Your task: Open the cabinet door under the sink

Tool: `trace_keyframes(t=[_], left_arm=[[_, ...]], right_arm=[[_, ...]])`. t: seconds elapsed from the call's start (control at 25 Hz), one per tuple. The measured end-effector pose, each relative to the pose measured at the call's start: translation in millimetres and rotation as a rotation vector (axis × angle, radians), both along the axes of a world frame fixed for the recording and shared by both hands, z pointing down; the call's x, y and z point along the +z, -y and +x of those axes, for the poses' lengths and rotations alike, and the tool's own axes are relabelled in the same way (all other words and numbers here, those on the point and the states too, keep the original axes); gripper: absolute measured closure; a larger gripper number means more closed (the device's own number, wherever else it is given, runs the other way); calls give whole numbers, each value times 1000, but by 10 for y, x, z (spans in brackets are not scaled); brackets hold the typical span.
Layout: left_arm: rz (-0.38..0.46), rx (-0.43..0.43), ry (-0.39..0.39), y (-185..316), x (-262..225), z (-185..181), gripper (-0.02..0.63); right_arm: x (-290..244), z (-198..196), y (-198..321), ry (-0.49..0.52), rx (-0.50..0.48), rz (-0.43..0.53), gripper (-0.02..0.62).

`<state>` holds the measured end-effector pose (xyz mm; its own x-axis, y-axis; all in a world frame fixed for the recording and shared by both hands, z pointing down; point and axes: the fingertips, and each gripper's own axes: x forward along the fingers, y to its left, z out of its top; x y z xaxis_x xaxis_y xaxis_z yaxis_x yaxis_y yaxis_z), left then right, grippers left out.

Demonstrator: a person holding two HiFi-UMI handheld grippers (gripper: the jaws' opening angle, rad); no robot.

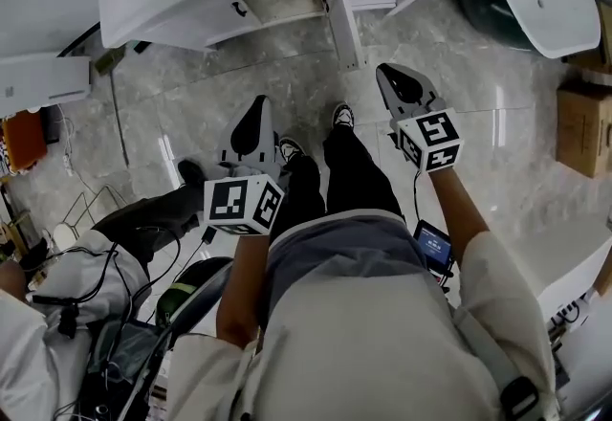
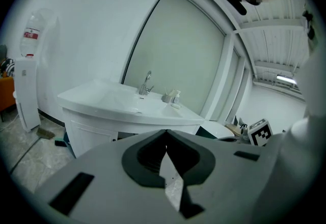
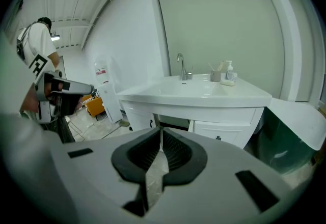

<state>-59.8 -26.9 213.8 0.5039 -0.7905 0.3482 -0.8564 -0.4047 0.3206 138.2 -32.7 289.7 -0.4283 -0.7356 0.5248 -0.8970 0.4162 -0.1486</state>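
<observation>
Left tongs [image 1: 256, 105] and right tongs [image 1: 384, 73] are both closed with nothing in them. In each gripper view the dark pads meet at the tips, left [image 2: 166, 134] and right [image 3: 160, 129], and only floor shows through the slot lower down. Both are held out in front of the person, well apart from the cabinet, and the right pair is the nearer.

Ahead stands the white vanity under the sink [image 3: 193, 100]. The cabinet door [image 3: 137, 115] is, I judge, the front below the sink's left corner, with a dark curved pull [image 3: 151, 124] at its inner edge. A second front [image 3: 226, 134] sits below the right corner and has a small dark knob [image 3: 218, 138]. Between them is a darker gap [image 3: 173, 121]. I cannot tell whether that gap is an open bay or a door already swung out.

The door looks like a stiff, light, hinged panel with a smooth glossy face. The pads would likely slide on the face or its edge, so the pull is the place to grip. I would pinch it across its bar and draw outward along the door's arc.

Counted:
- two tongs
- one sink
- one tap [image 3: 182, 67] at the sink's back edge
- one cup [image 3: 216, 75] and one pump bottle [image 3: 230, 73] at its back right corner
- two fronts, with one pull and one knob
</observation>
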Motion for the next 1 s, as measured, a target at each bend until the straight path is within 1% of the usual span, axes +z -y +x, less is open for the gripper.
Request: trace_keyframes(t=[0.32, 0.6, 0.84, 1.0], left_arm=[[40, 14, -1, -124, -284, -115, 604], [78, 9, -10, -215, -448, -245, 604], [71, 16, -44, -313, -611, -361, 604], [85, 5, -52, -351, -726, -418, 604]], right_arm=[[-635, -121, -131, 21, 27, 74, 571], [-1041, -201, -264, 26, 41, 139, 571], [-1401, -290, -350, 28, 47, 194, 571], [-1570, -307, -424, 34, 52, 215, 571]])
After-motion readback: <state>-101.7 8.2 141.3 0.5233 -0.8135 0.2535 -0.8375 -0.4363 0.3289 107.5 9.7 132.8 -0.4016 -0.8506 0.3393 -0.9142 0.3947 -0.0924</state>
